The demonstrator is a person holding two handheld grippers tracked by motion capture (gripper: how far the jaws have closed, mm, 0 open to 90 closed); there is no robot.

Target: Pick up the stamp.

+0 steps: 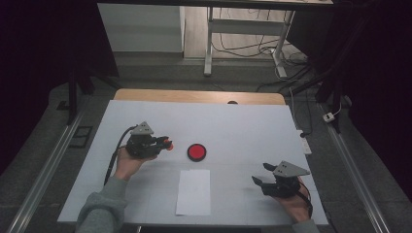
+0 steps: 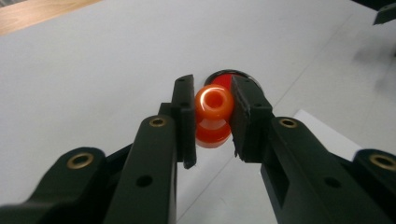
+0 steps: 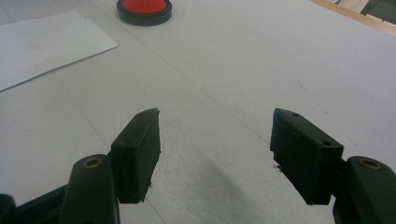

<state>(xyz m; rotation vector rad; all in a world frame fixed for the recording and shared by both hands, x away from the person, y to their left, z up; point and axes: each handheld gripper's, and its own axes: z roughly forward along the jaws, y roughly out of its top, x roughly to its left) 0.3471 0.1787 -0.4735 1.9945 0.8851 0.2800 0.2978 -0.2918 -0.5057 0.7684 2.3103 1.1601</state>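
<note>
Left gripper (image 2: 212, 119) with its jaws clamped on a glossy orange plastic piece of two stacked rings (image 2: 213, 115), held above the white table sheet (image 1: 243, 126) just left of the round red disc in a black rim (image 1: 197, 152). Right gripper (image 3: 215, 156) rests at the near right, jaws wide apart, nothing between them; a white paper sheet (image 1: 194, 191) lies near centre. To do the step well, judged as carrying the piece to the disc: keep the grip firm and level, lower centred over the disc, and release only on contact. The piece's lower half is partly screened by the pads; the disc's surface detail is hard to make out.
</note>
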